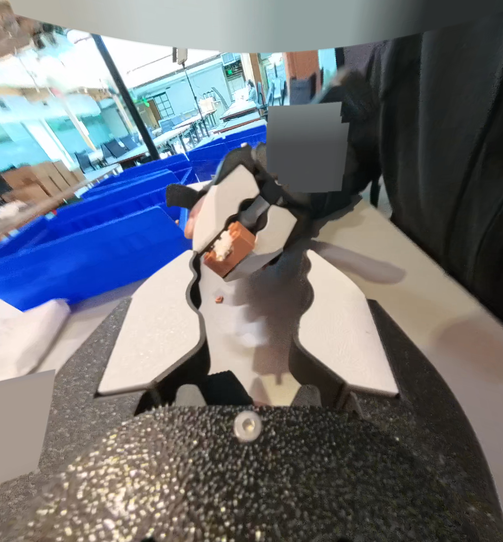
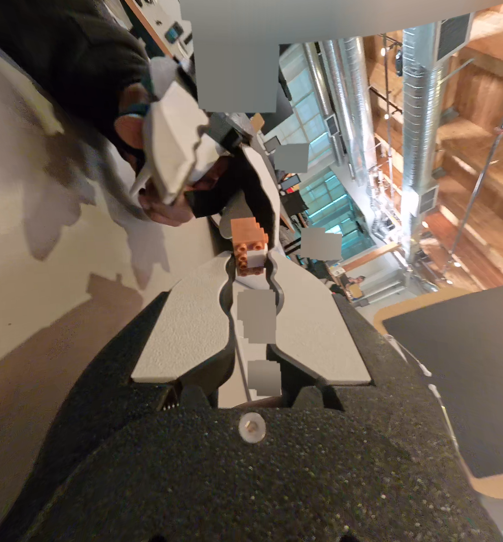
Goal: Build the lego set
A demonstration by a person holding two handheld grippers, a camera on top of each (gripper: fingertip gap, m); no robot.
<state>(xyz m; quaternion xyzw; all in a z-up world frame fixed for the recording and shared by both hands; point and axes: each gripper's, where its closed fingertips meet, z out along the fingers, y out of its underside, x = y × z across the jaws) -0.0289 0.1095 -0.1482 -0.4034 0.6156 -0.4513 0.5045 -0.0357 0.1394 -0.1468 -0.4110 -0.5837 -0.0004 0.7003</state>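
My right gripper [image 2: 250, 258] is shut on a small orange-brown brick assembly [image 2: 246, 234] with a white brick [image 2: 257, 256] set into it. Both pads press its sides. In the left wrist view the same gripper [image 1: 235, 234] holds the assembly [image 1: 232, 249] up above the table, just ahead of my left fingertips. My left gripper [image 1: 251, 255] is wide open and holds nothing. It also shows in the right wrist view [image 2: 215, 187], spread open beside the assembly. A tiny orange piece [image 1: 219, 299] lies on the white table [image 1: 347, 234] between my left fingers.
Several blue bins [image 1: 83, 249] stand along the table's left side. A person in dark clothing [image 1: 449, 176] stands at the right. A white cloth-like thing [image 1: 18, 331] lies at the left. A black mat [image 2: 464, 381] shows in the right wrist view.
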